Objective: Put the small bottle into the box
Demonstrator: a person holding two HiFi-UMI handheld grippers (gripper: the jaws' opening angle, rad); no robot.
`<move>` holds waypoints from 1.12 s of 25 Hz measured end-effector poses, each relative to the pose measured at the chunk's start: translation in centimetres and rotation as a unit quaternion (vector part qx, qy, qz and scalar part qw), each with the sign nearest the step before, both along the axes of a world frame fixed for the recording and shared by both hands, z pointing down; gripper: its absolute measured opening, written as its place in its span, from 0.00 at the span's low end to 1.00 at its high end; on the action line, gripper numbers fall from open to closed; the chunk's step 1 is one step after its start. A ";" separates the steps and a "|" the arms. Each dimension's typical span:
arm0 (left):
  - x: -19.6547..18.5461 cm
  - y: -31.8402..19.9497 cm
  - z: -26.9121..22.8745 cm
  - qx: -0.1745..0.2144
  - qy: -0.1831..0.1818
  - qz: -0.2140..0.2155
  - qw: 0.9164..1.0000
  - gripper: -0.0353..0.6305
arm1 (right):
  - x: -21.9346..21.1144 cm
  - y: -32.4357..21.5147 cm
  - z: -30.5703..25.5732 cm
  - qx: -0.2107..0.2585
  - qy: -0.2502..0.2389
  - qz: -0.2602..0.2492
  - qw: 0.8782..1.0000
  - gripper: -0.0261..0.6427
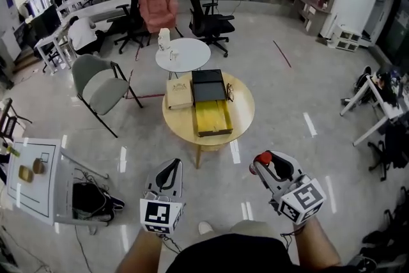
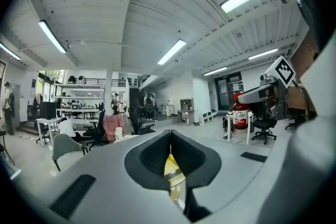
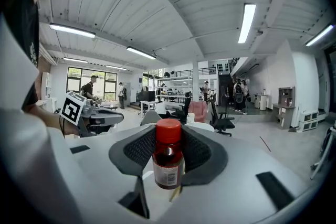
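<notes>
Jaws sit well short of the box (image 1: pixel 213 117), at 12 o'clock in your head view. Left gripper view: your left gripper (image 2: pixel 168 139) is pressed together, empty. Right gripper view: your right gripper (image 3: pixel 168 136) pinches the small bottle (image 3: pixel 168 164). Grasp done; carrying and placing remain.

box (image 1: pixel 213 117) on round table (image 1: pixel 243 113) | small table (image 1: pixel 190 58) behind | chair (image 1: pixel 96 83) left

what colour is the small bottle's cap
Red cap on the small bottle, clearest in the right gripper view.
</notes>
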State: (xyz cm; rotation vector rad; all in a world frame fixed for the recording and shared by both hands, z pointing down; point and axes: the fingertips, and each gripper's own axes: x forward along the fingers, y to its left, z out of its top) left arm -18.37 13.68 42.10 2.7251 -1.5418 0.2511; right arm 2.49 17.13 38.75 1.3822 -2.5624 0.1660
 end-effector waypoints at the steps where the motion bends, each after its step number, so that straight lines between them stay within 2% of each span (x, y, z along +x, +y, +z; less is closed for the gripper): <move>1: -0.1 -0.1 0.0 -0.001 0.002 0.001 1.000 0.08 | 0.1 0.0 -0.1 -0.001 0.002 0.002 1.000 0.27; 9: -0.4 -0.3 -0.8 0.003 0.011 0.005 1.000 0.08 | -0.2 -0.4 -0.4 -0.002 0.013 0.004 1.000 0.27; 14: -1.2 -0.6 -1.2 0.009 0.012 -0.010 1.000 0.08 | 0.0 -1.1 -0.7 0.005 0.014 -0.003 1.000 0.27; 21: -0.5 -2.3 -0.2 -0.001 -0.006 -0.028 1.000 0.08 | 0.7 -3.6 0.3 0.000 0.006 -0.017 1.000 0.27; 28: 1.7 -5.9 0.0 -0.007 -0.024 -0.036 0.999 0.08 | 2.6 -8.0 1.4 -0.009 -0.004 -0.031 0.999 0.27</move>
